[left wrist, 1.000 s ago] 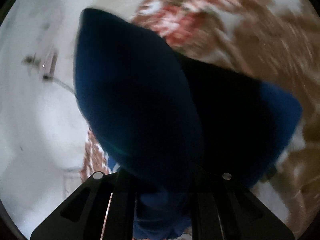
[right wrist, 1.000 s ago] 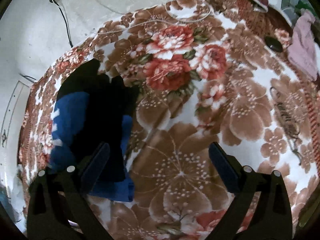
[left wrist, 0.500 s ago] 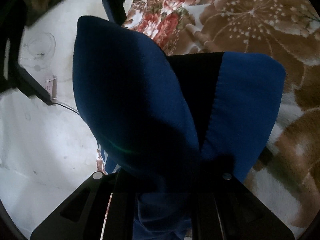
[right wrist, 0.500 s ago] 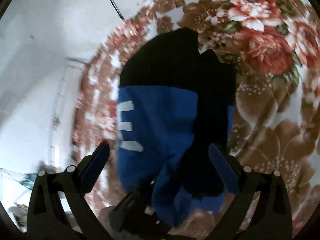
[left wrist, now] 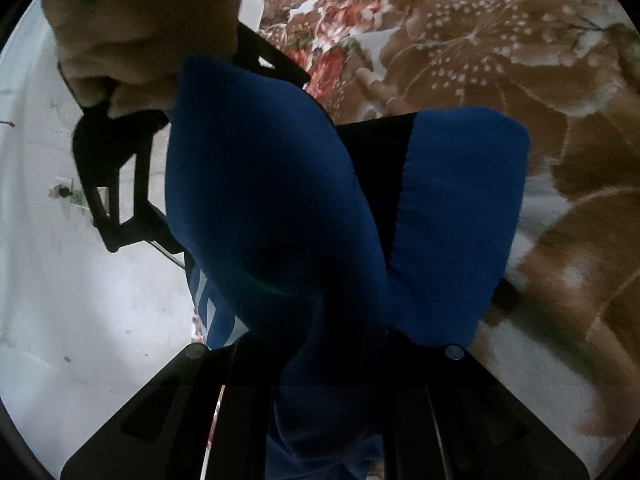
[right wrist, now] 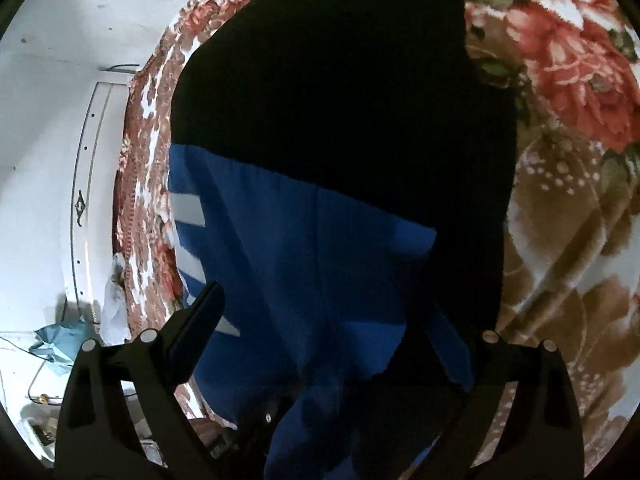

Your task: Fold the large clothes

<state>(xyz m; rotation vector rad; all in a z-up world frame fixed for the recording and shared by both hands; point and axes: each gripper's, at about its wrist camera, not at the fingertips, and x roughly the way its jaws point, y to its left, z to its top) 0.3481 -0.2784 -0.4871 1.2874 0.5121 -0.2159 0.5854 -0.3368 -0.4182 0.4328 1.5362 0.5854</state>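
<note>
A blue and black garment (left wrist: 280, 208) with white stripes fills both views; it also shows in the right wrist view (right wrist: 304, 264). My left gripper (left wrist: 324, 360) is shut on a bunched blue fold of it, which hides the fingertips. My right gripper (right wrist: 320, 320) is open, its fingers (right wrist: 200, 320) spread just over the garment; the right finger is mostly hidden against the dark cloth. In the left wrist view the right gripper (left wrist: 120, 184) and the hand holding it show at the upper left.
The garment lies on a bed with a brown floral blanket (left wrist: 500, 60), also seen in the right wrist view (right wrist: 568, 200). A white wall (left wrist: 60, 300) and white furniture (right wrist: 48, 160) stand past the bed's edge. Light blue cloth (right wrist: 56, 344) lies low at left.
My right gripper has swung left and come down close over the garment. The left gripper keeps its hold while the blue fold has turned, and the right hand has come into its view.
</note>
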